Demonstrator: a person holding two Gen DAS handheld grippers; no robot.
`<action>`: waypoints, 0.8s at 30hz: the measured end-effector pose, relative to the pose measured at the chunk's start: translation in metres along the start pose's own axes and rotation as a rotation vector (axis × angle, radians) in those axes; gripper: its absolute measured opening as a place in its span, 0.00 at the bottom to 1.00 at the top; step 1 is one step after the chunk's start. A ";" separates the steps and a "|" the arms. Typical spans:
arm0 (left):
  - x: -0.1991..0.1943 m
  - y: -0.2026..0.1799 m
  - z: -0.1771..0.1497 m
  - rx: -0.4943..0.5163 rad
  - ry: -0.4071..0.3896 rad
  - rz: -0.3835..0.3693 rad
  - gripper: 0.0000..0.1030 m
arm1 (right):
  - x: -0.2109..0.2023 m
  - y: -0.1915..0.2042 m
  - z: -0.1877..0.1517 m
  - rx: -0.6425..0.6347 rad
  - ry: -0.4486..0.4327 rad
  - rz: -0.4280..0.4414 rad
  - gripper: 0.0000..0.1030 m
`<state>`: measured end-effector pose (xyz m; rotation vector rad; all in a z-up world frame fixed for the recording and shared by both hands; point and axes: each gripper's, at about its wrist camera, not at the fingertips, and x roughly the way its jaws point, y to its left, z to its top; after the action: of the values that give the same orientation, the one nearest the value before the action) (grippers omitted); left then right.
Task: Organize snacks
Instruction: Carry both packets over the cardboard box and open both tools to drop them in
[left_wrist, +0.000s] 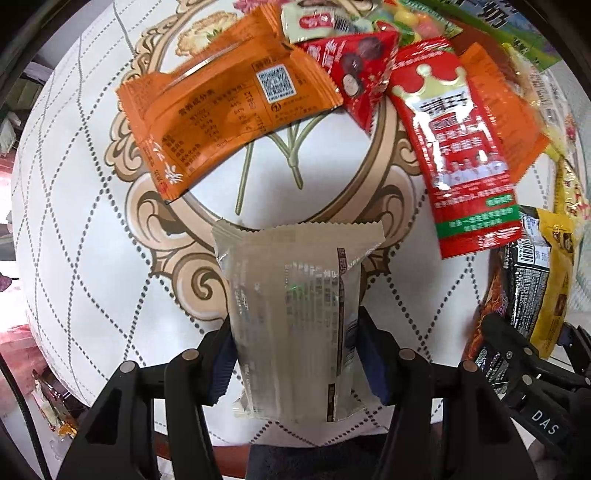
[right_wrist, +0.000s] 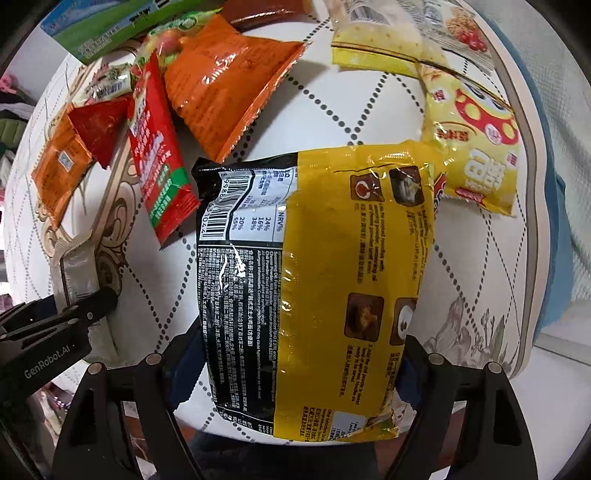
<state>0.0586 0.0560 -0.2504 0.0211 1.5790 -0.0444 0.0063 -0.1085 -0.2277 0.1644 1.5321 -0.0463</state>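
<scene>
My left gripper (left_wrist: 295, 354) is shut on a silver-beige snack packet (left_wrist: 295, 314) and holds it over the white patterned tablecloth (left_wrist: 81, 229). My right gripper (right_wrist: 295, 354) is shut on a large black and yellow noodle packet (right_wrist: 314, 277), also seen at the right of the left wrist view (left_wrist: 543, 280). The left gripper and its packet show at the left edge of the right wrist view (right_wrist: 77, 280). Loose snacks lie beyond: an orange packet (left_wrist: 221, 107), a red triangular packet (left_wrist: 354, 70) and a red and green sachet (left_wrist: 465, 155).
A second orange packet (right_wrist: 229, 88), a yellow mushroom-print bag (right_wrist: 476, 147), a pale yellow cracker packet (right_wrist: 373, 48) and a green box (right_wrist: 110, 29) lie toward the far side. The table edge (right_wrist: 532, 258) runs down the right, with blue cloth beyond.
</scene>
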 end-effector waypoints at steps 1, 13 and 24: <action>-0.005 0.000 -0.002 0.000 -0.004 -0.003 0.54 | -0.005 0.000 -0.002 0.003 -0.002 0.009 0.84; -0.110 -0.012 -0.006 -0.020 -0.109 -0.130 0.54 | -0.104 -0.032 0.011 -0.033 -0.093 0.156 0.84; -0.243 -0.040 0.121 -0.028 -0.277 -0.296 0.54 | -0.220 -0.048 0.134 -0.139 -0.303 0.286 0.84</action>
<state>0.1804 0.0149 -0.0077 -0.2316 1.2953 -0.2470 0.1236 -0.1900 -0.0084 0.2527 1.1937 0.2521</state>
